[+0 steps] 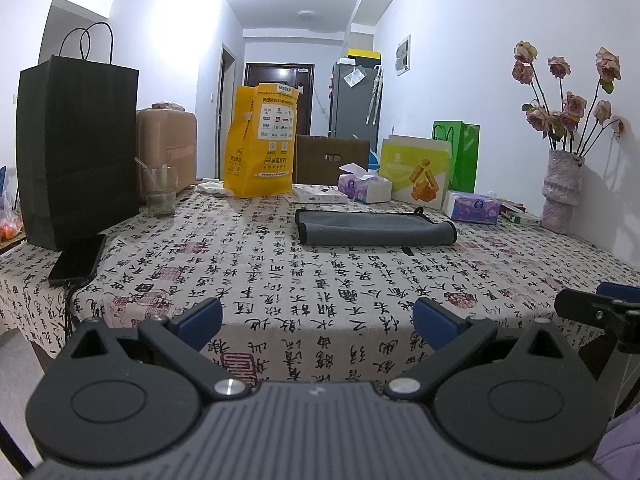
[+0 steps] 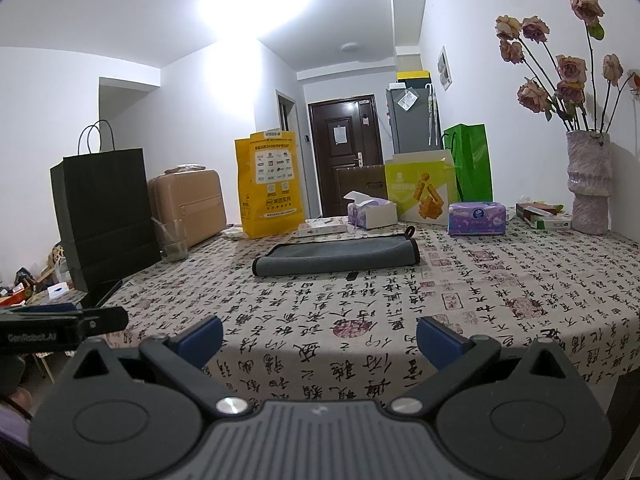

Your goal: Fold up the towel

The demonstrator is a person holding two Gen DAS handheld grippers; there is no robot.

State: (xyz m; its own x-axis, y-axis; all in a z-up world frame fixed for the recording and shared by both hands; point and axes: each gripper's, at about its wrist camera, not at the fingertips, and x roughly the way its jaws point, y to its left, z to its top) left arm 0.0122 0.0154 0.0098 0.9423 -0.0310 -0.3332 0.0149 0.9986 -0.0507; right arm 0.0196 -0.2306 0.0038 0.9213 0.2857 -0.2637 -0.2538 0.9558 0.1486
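The grey towel (image 1: 374,227) lies flat on the far half of the table (image 1: 304,292), well apart from both tools and straight ahead of them, with its long axis running left to right across the line of approach. It looks already doubled over once: the near long edge is a soft rounded fold, while the dark-bound edges and a small hanging loop sit toward the far right corner, though from this low angle I cannot tell how many layers there are.

The left gripper (image 1: 318,322) hovers above the near table edge with its blue fingers (image 1: 200,316) spread wide, nothing between them. The right gripper (image 2: 320,330) is level with it and just beside it, likewise spread wide and empty.

In the left view the towel sits a little right of centre; in the right view it sits a little left of centre (image 2: 336,254). So the cloth lies roughly midway between the two tools, neither clearly nearer. That suggests each hand takes its own short end: the left reaching forward to the left end, the right to the end with the loop, before bringing one end over the other.

A small dark tab (image 2: 352,276) lies on the cloth just in front of the towel, and a tissue pack (image 2: 476,219) stands close behind its right end
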